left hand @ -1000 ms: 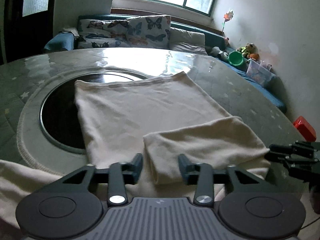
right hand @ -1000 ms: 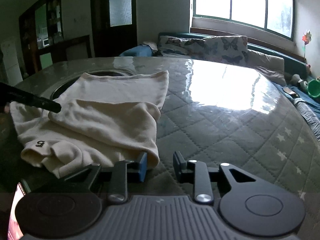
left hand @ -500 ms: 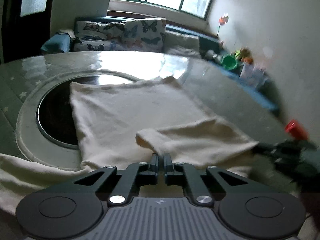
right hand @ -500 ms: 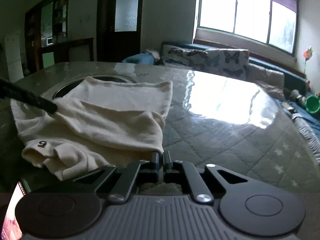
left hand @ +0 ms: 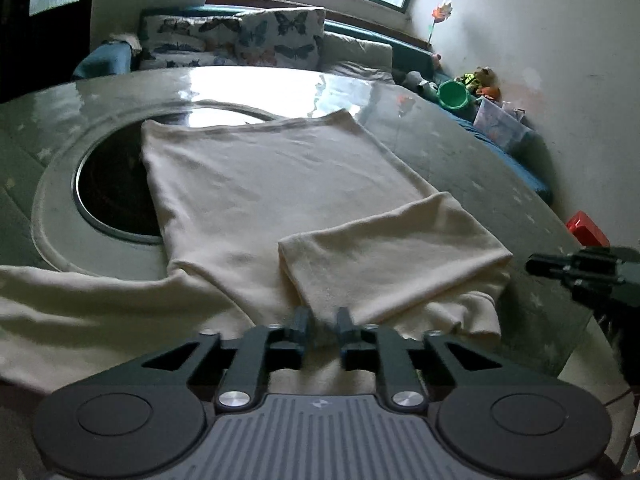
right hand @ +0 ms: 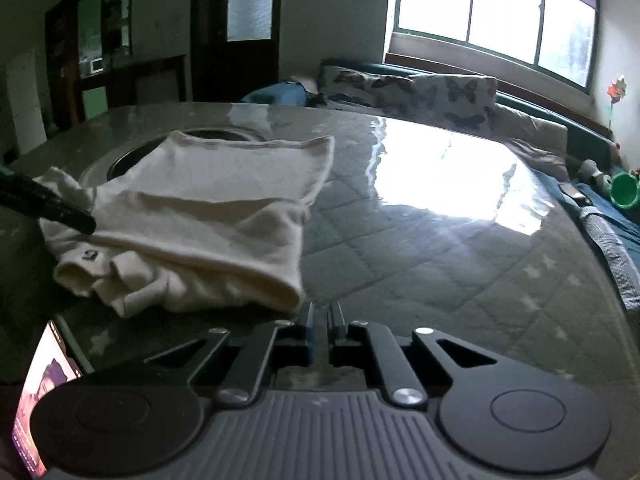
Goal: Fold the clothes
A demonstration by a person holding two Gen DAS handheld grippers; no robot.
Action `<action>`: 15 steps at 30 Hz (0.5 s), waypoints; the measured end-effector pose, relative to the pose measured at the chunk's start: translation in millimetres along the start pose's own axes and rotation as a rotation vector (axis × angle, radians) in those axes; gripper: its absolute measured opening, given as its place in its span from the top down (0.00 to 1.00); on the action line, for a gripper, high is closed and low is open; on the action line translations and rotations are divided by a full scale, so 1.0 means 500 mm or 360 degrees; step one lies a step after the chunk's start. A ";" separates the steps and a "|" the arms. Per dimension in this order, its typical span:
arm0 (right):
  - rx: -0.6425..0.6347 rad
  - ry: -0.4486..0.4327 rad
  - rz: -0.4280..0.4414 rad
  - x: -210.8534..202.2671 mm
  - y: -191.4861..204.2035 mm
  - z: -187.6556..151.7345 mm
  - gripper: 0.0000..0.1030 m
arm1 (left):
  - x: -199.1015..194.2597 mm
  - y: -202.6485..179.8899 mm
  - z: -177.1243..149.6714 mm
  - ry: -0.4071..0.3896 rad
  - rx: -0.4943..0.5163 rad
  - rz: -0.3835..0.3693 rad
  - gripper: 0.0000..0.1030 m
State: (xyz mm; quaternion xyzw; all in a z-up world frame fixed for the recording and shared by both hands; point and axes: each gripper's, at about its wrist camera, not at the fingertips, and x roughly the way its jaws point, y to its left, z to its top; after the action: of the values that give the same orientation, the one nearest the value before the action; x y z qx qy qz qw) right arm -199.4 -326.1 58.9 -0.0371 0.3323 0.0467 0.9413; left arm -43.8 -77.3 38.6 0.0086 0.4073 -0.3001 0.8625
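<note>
A cream garment (left hand: 260, 184) lies spread on the round table, one sleeve folded over its body (left hand: 392, 248); it also shows in the right wrist view (right hand: 208, 208). My left gripper (left hand: 322, 322) sits at the garment's near edge, jaws narrowly apart with cloth between them. My right gripper (right hand: 320, 318) is nearly shut and empty, just off the folded sleeve's corner, above the table cover. The right gripper shows in the left wrist view (left hand: 576, 270). The left gripper's fingers (right hand: 52, 208) show in the right wrist view, touching the garment.
The table (right hand: 440, 240) has a quilted cover and a dark round inset (left hand: 112, 188). A sofa with butterfly cushions (left hand: 276, 40) stands behind. A green bucket (left hand: 452, 94) and toys lie at the right. A phone (right hand: 36, 404) lies at the table's near edge.
Both grippers shut from open half a second ago. Since then the left jaws have parted slightly at the garment's edge, and the right gripper has drawn back off the sleeve corner.
</note>
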 end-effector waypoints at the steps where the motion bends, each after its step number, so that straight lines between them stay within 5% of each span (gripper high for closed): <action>1: 0.0005 -0.0020 0.0002 -0.004 -0.002 0.008 0.95 | -0.005 0.000 0.000 -0.0012 0.0012 0.0012 0.78; 11: -0.0042 -0.0129 0.0186 0.108 0.072 0.086 0.95 | -0.013 -0.026 0.034 -0.0166 0.0077 -0.0011 0.78; 15: -0.0041 -0.0082 0.0179 0.153 0.076 0.088 0.95 | 0.034 -0.049 0.039 -0.0116 0.0124 -0.0049 0.78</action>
State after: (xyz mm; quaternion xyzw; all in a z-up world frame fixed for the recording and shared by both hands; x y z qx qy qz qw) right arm -117.0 -279.1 43.3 -0.0294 0.3090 0.1046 0.9448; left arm -34.7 -111.2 45.0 0.0251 0.3636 -0.3291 0.8711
